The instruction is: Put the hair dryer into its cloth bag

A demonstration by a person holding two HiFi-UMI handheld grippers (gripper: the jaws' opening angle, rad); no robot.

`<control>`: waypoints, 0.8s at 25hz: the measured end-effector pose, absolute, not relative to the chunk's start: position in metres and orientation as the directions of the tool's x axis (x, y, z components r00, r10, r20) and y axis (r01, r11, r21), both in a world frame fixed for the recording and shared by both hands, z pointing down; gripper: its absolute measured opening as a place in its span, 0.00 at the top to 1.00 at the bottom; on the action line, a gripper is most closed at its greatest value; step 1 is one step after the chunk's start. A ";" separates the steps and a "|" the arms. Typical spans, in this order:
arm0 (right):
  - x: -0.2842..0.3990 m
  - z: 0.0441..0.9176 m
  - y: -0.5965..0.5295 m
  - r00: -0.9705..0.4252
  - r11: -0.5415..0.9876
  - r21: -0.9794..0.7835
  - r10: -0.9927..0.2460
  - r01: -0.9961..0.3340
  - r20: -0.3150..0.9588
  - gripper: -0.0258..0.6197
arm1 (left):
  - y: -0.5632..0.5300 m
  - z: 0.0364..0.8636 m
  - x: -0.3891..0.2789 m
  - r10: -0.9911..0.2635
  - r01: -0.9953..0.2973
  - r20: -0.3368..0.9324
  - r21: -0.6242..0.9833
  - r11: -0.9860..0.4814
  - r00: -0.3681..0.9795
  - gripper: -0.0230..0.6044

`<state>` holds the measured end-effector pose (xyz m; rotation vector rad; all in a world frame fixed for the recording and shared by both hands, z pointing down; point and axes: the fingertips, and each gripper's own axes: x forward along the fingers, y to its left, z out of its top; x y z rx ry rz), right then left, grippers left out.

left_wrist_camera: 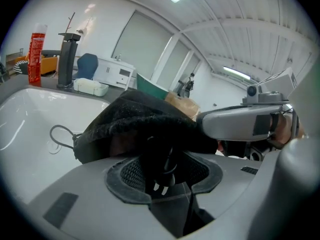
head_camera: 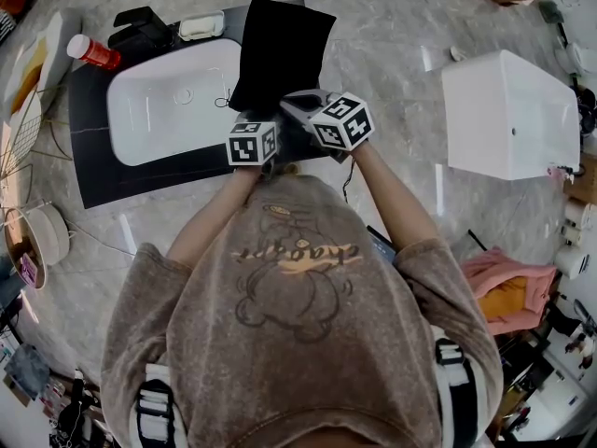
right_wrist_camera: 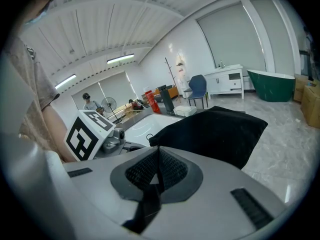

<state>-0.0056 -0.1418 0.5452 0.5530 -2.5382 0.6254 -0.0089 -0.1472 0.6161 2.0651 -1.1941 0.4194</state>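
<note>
The black cloth bag [head_camera: 280, 49] is held up over the near rim of a white sink [head_camera: 159, 110], its drawstring loop [left_wrist_camera: 57, 134] hanging at the left. My right gripper [head_camera: 300, 104] is shut on the bag's near edge [right_wrist_camera: 210, 134]; its jaws [right_wrist_camera: 159, 151] meet with only thin cloth between them. My left gripper [head_camera: 252, 118] is beside it at the bag's mouth [left_wrist_camera: 140, 119]. Its jaws [left_wrist_camera: 162, 159] stand apart around a black part of the hair dryer, whose plug [left_wrist_camera: 160, 184] with two pale prongs hangs between the pads. The rest of the dryer is hidden by the bag.
The sink sits in a dark counter [head_camera: 93, 171] with a black tap [head_camera: 140, 26], a red bottle [head_camera: 91, 52] and a white soap dish [head_camera: 201, 26] at its far side. A white tub [head_camera: 508, 115] stands at the right, and pink cloth [head_camera: 508, 292] lies on the marble floor.
</note>
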 end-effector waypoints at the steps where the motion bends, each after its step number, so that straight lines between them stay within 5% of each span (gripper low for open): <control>1: -0.006 0.545 -0.142 -0.811 0.815 -0.327 -0.266 -0.477 0.521 0.94 | -0.150 0.615 -0.009 -0.626 -0.851 0.581 0.411 -0.326 0.520 0.66; 20: -0.001 0.540 -0.147 -0.816 0.790 -0.361 -0.283 -0.496 0.504 0.94 | -0.188 0.616 -0.009 -0.679 -0.862 0.538 0.383 -0.331 0.500 0.66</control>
